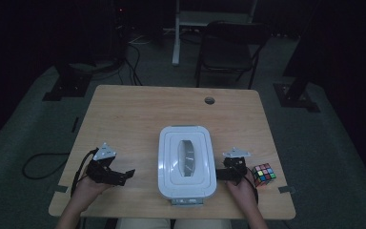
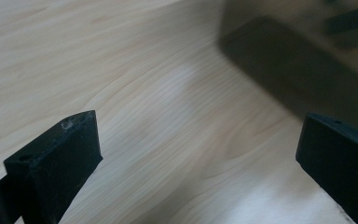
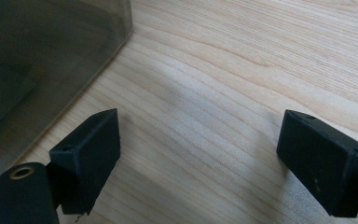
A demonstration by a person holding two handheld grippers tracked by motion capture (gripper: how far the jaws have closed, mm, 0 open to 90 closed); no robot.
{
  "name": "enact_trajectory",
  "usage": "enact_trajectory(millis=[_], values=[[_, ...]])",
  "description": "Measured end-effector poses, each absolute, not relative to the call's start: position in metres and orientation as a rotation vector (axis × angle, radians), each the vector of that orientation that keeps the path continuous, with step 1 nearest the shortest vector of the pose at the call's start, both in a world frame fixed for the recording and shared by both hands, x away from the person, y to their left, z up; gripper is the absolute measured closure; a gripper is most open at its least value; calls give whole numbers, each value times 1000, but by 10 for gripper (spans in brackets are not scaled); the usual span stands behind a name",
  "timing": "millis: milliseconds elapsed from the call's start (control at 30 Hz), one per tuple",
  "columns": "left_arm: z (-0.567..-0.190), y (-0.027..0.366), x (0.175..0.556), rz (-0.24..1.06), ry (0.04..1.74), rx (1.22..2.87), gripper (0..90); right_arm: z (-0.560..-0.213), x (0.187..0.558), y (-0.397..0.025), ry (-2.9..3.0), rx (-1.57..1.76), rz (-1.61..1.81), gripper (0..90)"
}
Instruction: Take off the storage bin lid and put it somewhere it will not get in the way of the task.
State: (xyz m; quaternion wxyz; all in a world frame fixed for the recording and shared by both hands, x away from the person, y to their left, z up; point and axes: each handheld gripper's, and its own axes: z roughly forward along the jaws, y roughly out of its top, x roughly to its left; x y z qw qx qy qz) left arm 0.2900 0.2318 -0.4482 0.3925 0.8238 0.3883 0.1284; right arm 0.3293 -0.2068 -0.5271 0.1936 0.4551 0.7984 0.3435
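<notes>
The lidded white storage box sits at the near middle of the wooden table. Left gripper and right gripper flank it, jaws spread and empty. Close evenly on both sides; avoid the Rubik's cube.

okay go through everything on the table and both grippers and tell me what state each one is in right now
Left gripper: open, jaws spread above bare wood, holding nothing.
Right gripper: open, beside the box's right wall, holding nothing.
White storage box: lid on, standing flat between the two grippers.
Puzzle cube: colours scrambled, resting on the table near the right hand, untouched.
</notes>
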Motion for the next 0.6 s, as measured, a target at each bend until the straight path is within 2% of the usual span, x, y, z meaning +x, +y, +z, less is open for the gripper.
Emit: enact_trajectory(millis=[333, 600], values=[[-417, 215, 283, 312, 858, 2064, 6, -527, 329, -207, 2240, 1276, 963, 132], [-392, 194, 278, 247, 714, 2021, 6, -527, 329, -207, 2240, 1277, 963, 132]])
